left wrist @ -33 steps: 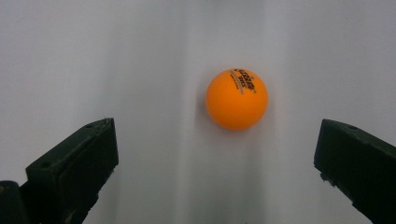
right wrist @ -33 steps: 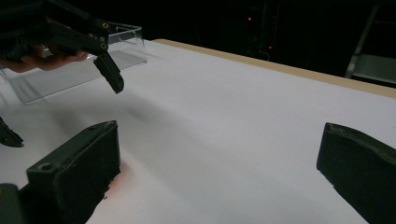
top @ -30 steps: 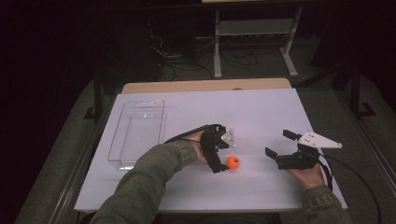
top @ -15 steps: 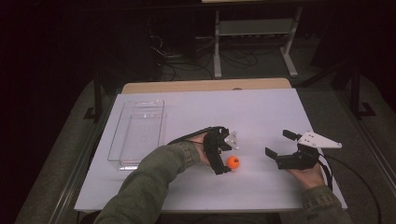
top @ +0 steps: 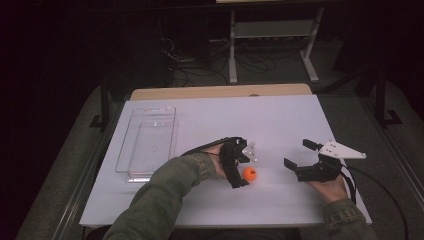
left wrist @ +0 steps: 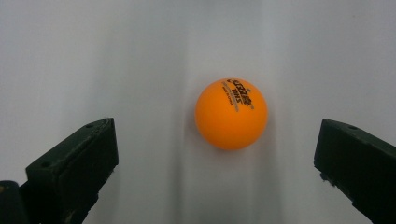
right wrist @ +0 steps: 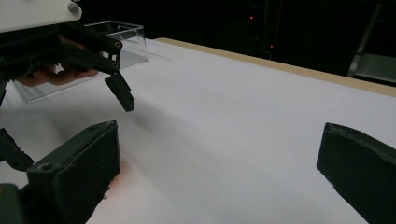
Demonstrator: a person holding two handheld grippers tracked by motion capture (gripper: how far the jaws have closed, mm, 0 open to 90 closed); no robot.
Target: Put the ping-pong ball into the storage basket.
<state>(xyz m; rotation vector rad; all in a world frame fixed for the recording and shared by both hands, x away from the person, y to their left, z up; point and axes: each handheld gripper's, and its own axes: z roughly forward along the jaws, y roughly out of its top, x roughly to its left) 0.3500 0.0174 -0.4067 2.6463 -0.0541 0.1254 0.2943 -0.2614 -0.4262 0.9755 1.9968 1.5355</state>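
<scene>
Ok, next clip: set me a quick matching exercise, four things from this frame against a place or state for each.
Things:
1. small orange ball
2. clear plastic tray
3. left gripper
4. right gripper

Places or states:
A. empty, at the table's left
B. open, away from the ball
C. on the white table between open jaws
D. open around the ball

Pairs: 1-C, 2-A, 3-D, 4-B

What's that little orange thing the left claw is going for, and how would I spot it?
Find the white table and look near its front edge, to the right of the clear plastic tray. There, between the open black jaws of the left gripper, sits a small orange ball with dark print on it. It is the one bright, round thing on the table.
</scene>
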